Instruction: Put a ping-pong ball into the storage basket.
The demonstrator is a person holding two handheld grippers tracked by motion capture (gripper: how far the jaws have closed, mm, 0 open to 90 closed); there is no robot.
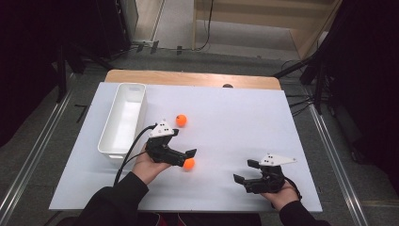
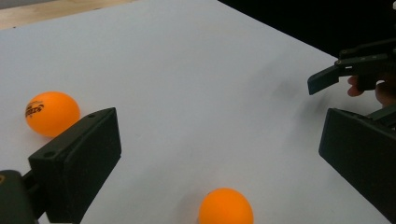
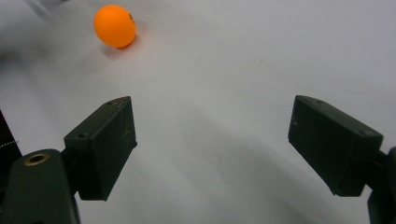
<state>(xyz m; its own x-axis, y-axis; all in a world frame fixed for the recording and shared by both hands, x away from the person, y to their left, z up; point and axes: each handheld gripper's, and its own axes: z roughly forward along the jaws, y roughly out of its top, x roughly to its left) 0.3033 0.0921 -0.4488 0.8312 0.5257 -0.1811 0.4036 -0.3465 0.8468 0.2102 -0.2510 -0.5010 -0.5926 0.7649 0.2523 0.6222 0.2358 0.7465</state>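
Two orange balls lie on the white table sheet [image 1: 235,122]. The near ball [image 1: 188,163] [image 2: 225,207] rests between the wide-apart jaws of my left gripper [image 1: 188,159] [image 2: 219,140], which is open and not touching it. The far ball [image 1: 181,120] [image 2: 51,113], with dark print on it, sits beyond the left jaw. My right gripper [image 1: 245,171] [image 3: 212,126] stands open near the front right with only bare sheet between its jaws. In the right gripper view an orange ball [image 3: 115,25] lies far ahead at the upper left.
A long white tray [image 1: 109,149] stands empty along the left side of the sheet. The wooden table edge [image 1: 193,77] shows at the back. The right gripper [image 2: 355,70] appears at the right of the left gripper view.
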